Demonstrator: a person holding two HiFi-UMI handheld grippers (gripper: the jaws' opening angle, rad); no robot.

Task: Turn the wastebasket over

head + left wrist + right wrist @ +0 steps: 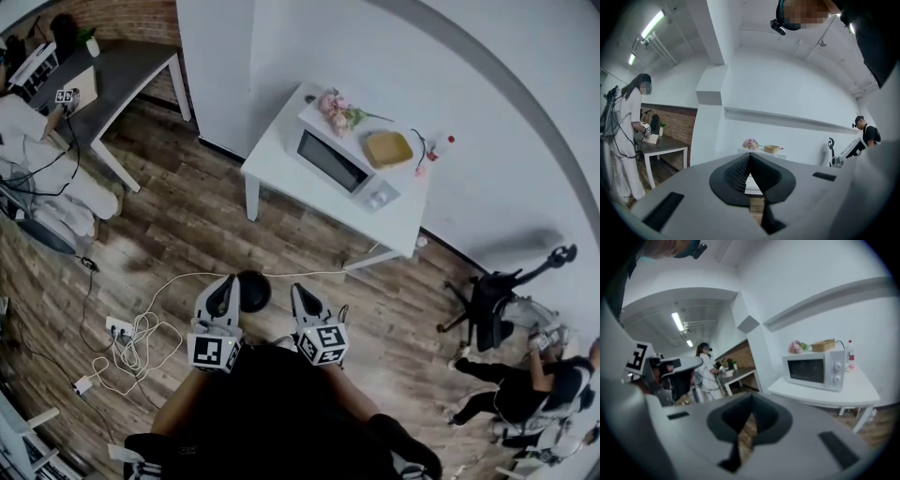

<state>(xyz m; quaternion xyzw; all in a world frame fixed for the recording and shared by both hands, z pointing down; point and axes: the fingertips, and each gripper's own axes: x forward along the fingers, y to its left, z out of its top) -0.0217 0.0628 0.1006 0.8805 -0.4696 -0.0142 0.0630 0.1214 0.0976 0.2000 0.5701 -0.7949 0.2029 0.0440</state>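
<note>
Wastebasket [253,291] — round, black, on the wood floor [187,225] — shows between left gripper [223,292] and right gripper [306,300], both closed, empty.

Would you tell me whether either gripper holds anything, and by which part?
Nothing is held: the left gripper and the right gripper are both shut and empty.

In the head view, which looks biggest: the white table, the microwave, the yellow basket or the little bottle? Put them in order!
1. white table
2. microwave
3. yellow basket
4. little bottle
They stand close together, so nearness to the camera hardly changes this order.
</note>
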